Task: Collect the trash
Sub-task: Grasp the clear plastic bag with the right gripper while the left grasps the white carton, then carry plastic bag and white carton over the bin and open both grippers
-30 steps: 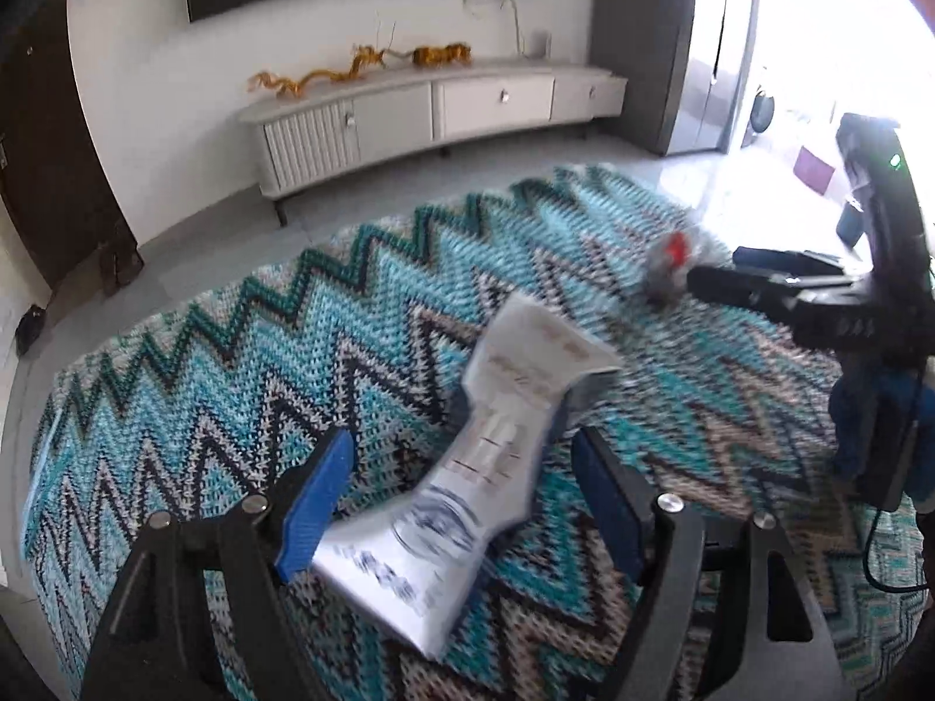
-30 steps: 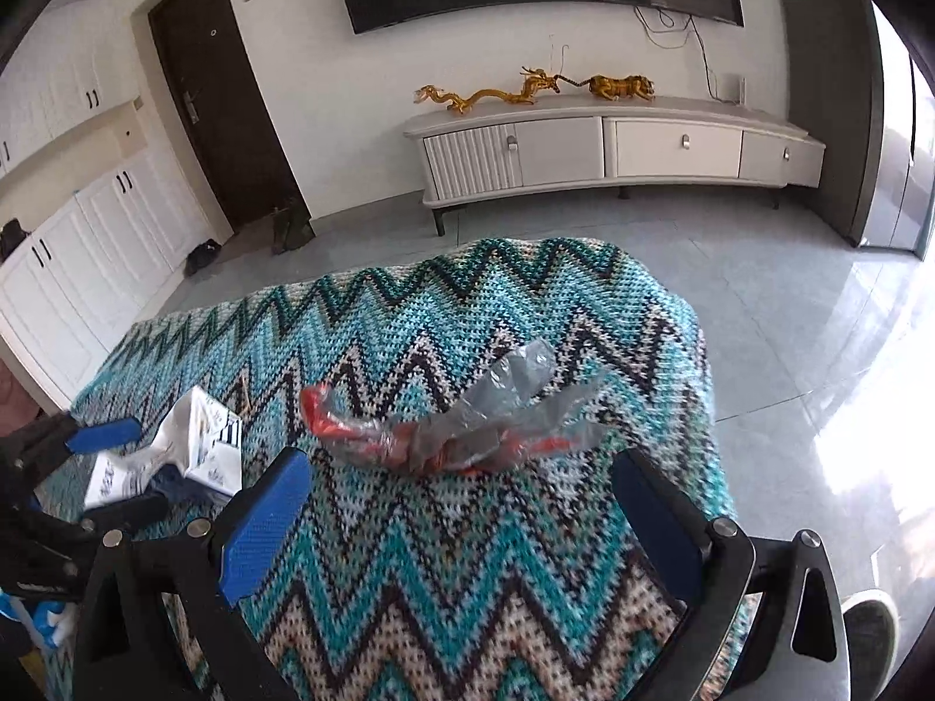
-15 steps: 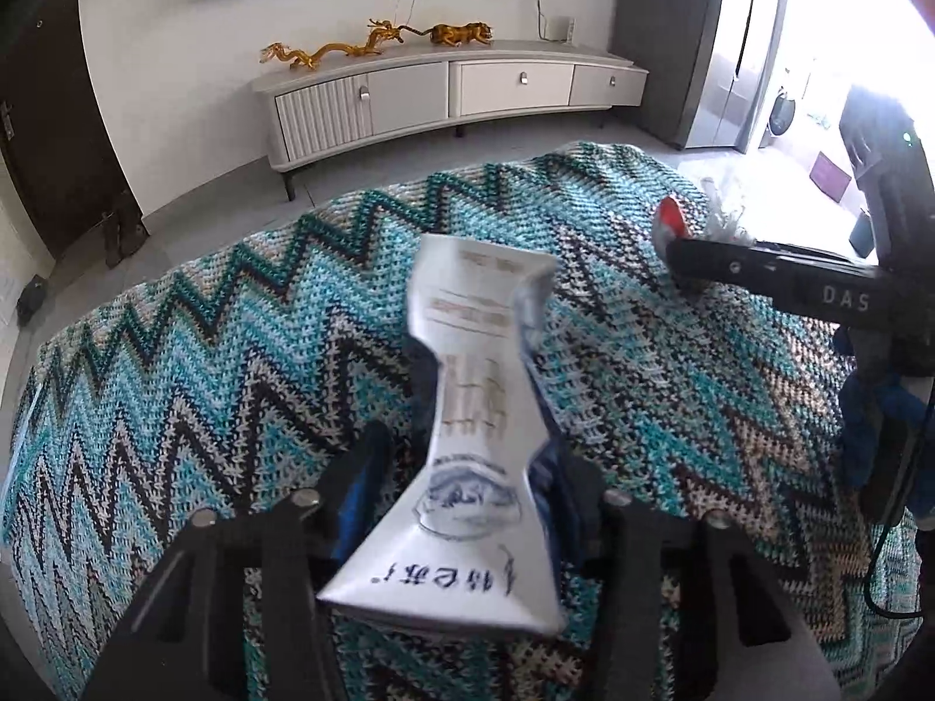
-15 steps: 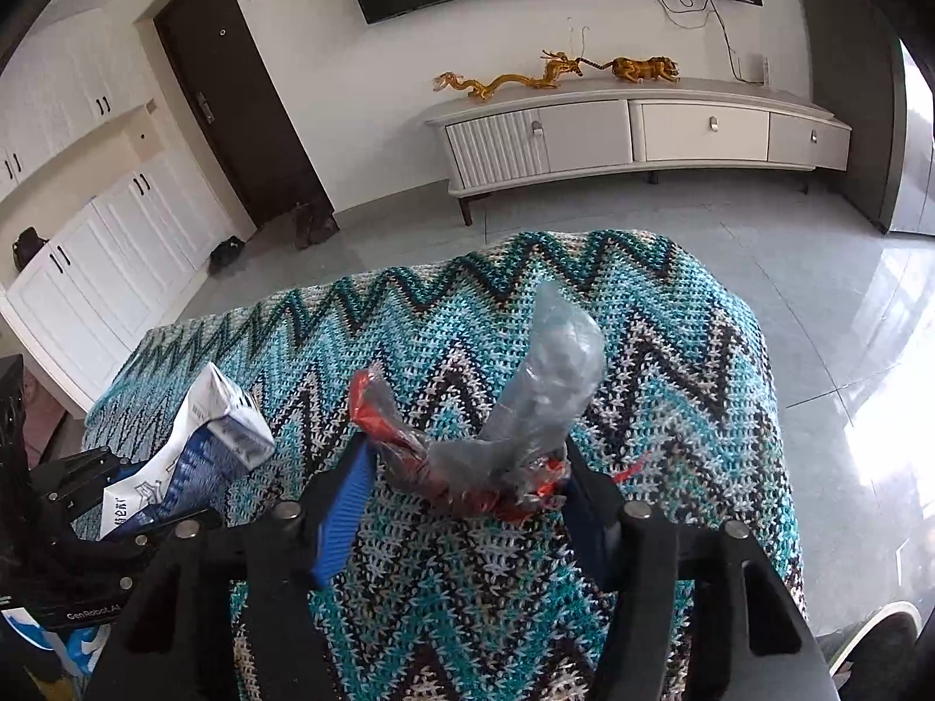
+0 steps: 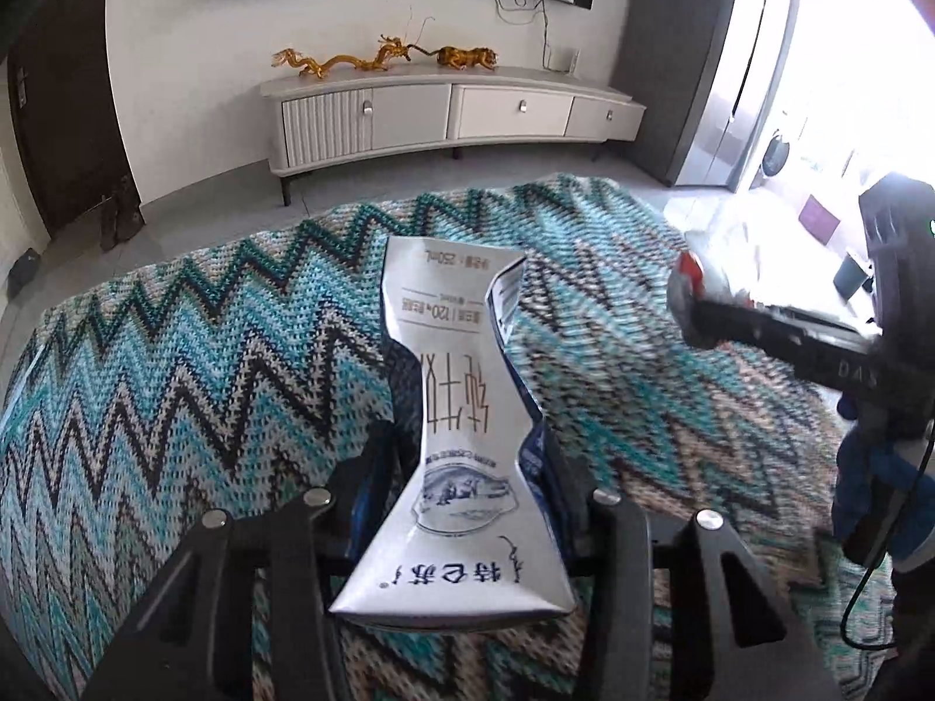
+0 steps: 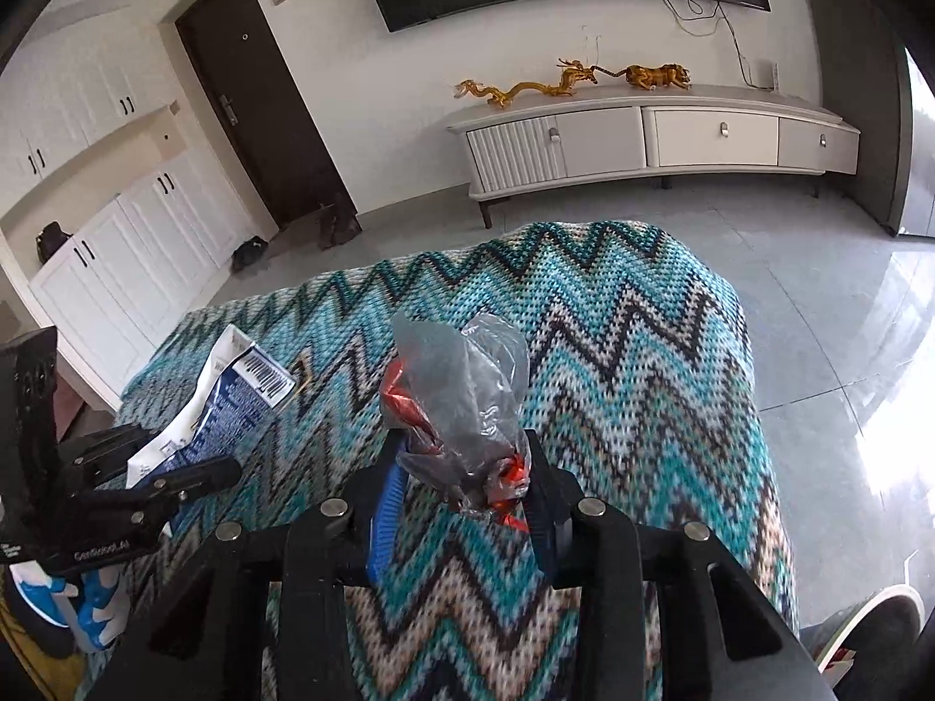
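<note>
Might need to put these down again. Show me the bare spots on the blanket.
Bare zigzag blanket spreads left of the milk carton held in the left gripper. More lies right of the plastic wrapper in the right gripper, toward the blanket's edge. It is crowded between the two grippers.

Left gripper (image 5: 461,467), bottom centre of frame, its fingers (image 5: 374,467) closed on the crushed waist of a flattened white milk carton (image 5: 461,403), printed face up. Beneath lies a zigzag-knit blanket (image 5: 204,362) in teal, black and beige. At the right edge, the right gripper (image 5: 777,339), blurred, carries a wrapper (image 5: 719,263). Upper centre: a white cabinet (image 5: 450,117) bearing gold figurines (image 5: 385,58).
</note>
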`<action>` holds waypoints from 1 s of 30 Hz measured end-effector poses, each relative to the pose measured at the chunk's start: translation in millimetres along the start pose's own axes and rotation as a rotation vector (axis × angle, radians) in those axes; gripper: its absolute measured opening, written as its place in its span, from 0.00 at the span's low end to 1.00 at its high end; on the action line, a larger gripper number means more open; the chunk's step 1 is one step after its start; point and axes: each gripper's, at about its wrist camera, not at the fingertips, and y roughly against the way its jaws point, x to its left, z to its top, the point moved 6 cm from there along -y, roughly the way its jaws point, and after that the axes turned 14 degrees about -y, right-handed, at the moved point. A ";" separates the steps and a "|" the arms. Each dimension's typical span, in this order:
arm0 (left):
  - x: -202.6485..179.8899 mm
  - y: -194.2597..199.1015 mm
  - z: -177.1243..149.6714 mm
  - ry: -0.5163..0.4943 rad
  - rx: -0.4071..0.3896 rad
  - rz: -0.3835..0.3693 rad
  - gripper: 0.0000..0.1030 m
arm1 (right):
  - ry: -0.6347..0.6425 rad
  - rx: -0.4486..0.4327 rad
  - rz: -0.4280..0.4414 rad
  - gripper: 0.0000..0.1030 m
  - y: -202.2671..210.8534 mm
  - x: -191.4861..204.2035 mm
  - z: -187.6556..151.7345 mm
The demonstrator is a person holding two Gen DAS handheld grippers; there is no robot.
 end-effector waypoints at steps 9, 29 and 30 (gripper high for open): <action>-32.0 60.6 -1.9 -0.006 -0.068 -0.018 0.42 | -0.001 -0.029 0.053 0.34 75.8 2.5 -37.7; -297.1 72.4 72.4 -0.310 -0.071 -0.272 0.42 | -0.284 -0.237 -0.163 0.34 258.6 -210.0 -89.6; -316.2 65.7 73.1 -0.330 -0.060 -0.290 0.42 | -0.304 -0.240 -0.177 0.34 261.4 -223.6 -92.9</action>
